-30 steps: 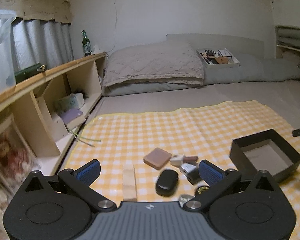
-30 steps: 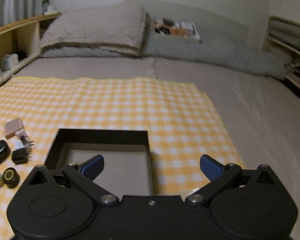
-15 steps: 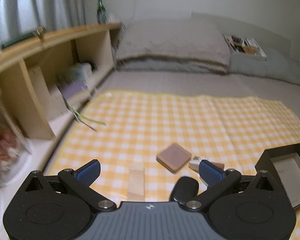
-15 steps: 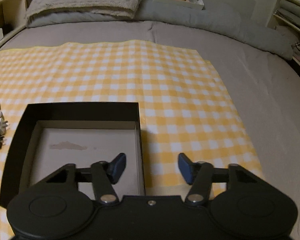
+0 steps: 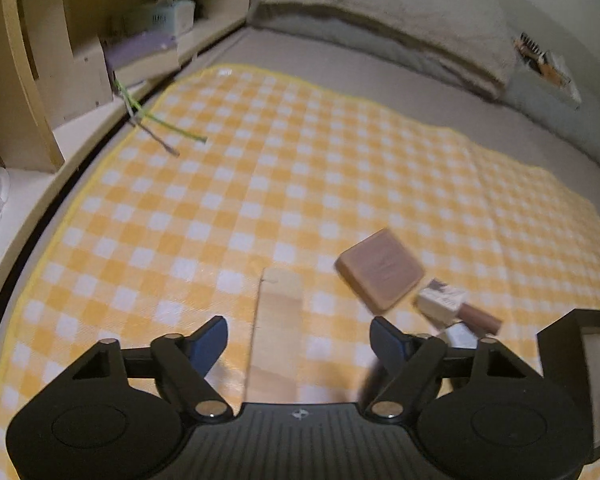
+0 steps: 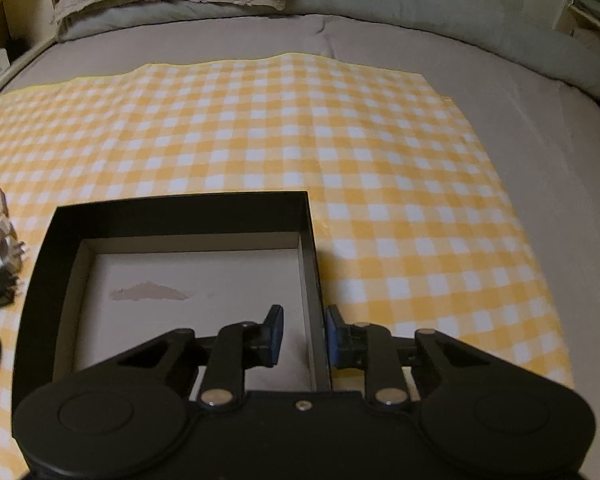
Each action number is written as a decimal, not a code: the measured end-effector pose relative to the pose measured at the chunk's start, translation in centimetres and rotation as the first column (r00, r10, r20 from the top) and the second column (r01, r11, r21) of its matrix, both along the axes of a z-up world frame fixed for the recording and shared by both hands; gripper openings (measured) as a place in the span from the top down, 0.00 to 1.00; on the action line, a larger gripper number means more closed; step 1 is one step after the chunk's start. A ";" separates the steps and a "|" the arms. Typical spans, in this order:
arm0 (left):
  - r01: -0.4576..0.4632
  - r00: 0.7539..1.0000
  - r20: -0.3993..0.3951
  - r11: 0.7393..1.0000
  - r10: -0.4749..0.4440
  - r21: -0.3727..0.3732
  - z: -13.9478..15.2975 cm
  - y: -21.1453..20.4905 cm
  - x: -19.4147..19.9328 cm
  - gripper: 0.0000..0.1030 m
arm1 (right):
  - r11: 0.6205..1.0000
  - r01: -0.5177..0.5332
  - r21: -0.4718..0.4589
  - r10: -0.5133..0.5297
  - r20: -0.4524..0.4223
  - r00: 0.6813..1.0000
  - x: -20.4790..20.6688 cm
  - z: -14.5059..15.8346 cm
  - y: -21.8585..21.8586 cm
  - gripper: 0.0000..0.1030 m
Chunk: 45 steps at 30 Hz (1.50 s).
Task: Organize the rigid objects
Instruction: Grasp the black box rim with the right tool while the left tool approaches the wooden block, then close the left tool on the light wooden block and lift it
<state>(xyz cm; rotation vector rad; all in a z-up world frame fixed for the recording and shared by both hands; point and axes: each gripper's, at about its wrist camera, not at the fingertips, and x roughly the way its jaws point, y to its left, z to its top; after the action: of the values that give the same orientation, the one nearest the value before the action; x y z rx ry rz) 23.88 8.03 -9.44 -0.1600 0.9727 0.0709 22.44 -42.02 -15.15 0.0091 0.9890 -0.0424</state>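
1. Right tongs are straddling the black box's right wall, nearly clamped, seemingly steadying it on the bed's checked cloth.
2. Left tongs, spread wide, are hovering astride the wooden block, likely the first item bound for the box.

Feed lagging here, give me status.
Left gripper open over wooden block. Right gripper straddling black box wall, not visibly clamped. Nothing blocking.

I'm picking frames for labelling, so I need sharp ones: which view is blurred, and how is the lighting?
Left wrist view: motion-smeared, the wooden block and brown square case have soft edges; dim, warm light. Right wrist view: sharper, the black box rim and checkered cloth read crisply; fisheye bends the cloth's edges; no strong glare in either view.
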 end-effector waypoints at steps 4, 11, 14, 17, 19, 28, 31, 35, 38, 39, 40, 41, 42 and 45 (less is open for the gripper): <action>-0.031 0.998 -0.054 0.999 0.031 0.009 -1.8 1.2 1.2 0.33 | 0.998 -0.027 0.048 0.028 -0.029 0.999 -0.1 0.1 0.8 0.83; -0.059 0.993 -0.103 0.998 0.054 -0.038 -3.5 3.0 2.1 0.45 | 0.995 -0.063 0.081 0.067 -0.048 0.997 -0.9 0.7 3.7 0.88; -0.050 0.992 -0.120 0.996 0.042 -0.068 -4.0 3.0 2.2 0.45 | 0.992 -0.064 0.105 0.069 -0.044 0.997 -1.4 1.2 4.8 0.89; -0.021 0.992 -0.129 0.999 0.015 -0.044 -4.2 2.2 2.2 0.57 | 0.989 -0.084 0.119 0.089 -0.044 0.995 -1.7 1.5 5.9 0.90; 0.007 0.990 -0.138 1.000 -0.009 -0.012 -4.4 1.5 2.1 0.66 | 0.988 -0.093 0.120 0.099 -0.045 0.994 -1.7 1.6 6.3 0.90; -0.007 0.996 -0.086 0.997 0.000 -0.073 -3.0 0.6 1.0 0.67 | 0.987 -0.062 0.147 0.070 -0.046 0.997 -1.0 1.5 6.4 0.91; -0.003 0.999 -0.053 0.985 -0.007 -0.171 -2.0 -0.5 0.6 0.68 | 0.989 -0.060 0.138 0.067 -0.045 0.997 -0.2 1.4 6.6 0.92; 0.034 0.999 0.003 0.956 -0.034 -0.292 -0.5 -2.9 0.0 0.68 | 0.989 -0.042 0.142 0.049 -0.046 0.998 0.4 1.4 6.4 0.97; 0.072 0.997 0.045 0.933 -0.060 -0.352 0.5 -5.0 -0.3 0.68 | 0.989 -0.041 0.141 0.047 -0.043 0.998 1.0 1.4 6.4 0.97; 0.084 0.996 0.056 0.923 -0.068 -0.374 0.8 -5.8 -0.4 0.68 | 0.989 -0.042 0.140 0.048 -0.045 0.998 0.8 1.4 6.4 0.97; 0.094 0.995 0.063 0.914 -0.075 -0.395 1.0 -6.4 -0.5 0.68 | 0.990 -0.045 0.137 0.052 -0.044 0.998 0.8 1.5 6.4 0.97; 0.108 0.994 0.071 0.904 -0.086 -0.414 1.1 -7.1 -0.5 0.68 | 0.989 -0.046 0.138 0.052 -0.044 0.998 0.6 1.3 6.4 0.97; 0.123 0.992 0.080 0.893 -0.098 -0.432 1.3 -7.8 -0.5 0.68 | 0.989 -0.047 0.139 0.053 -0.045 0.998 0.7 1.3 6.4 0.97; 0.148 0.989 0.099 0.865 -0.114 -0.479 1.5 -9.8 -0.6 0.68 | 0.989 -0.045 0.140 0.051 -0.047 0.998 0.8 1.3 6.3 0.97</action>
<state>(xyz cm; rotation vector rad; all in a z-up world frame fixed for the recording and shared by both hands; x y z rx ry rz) 23.29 -1.74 -7.92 -0.5569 0.9165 -0.3089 23.20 -35.76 -13.86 0.1123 1.0402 0.0708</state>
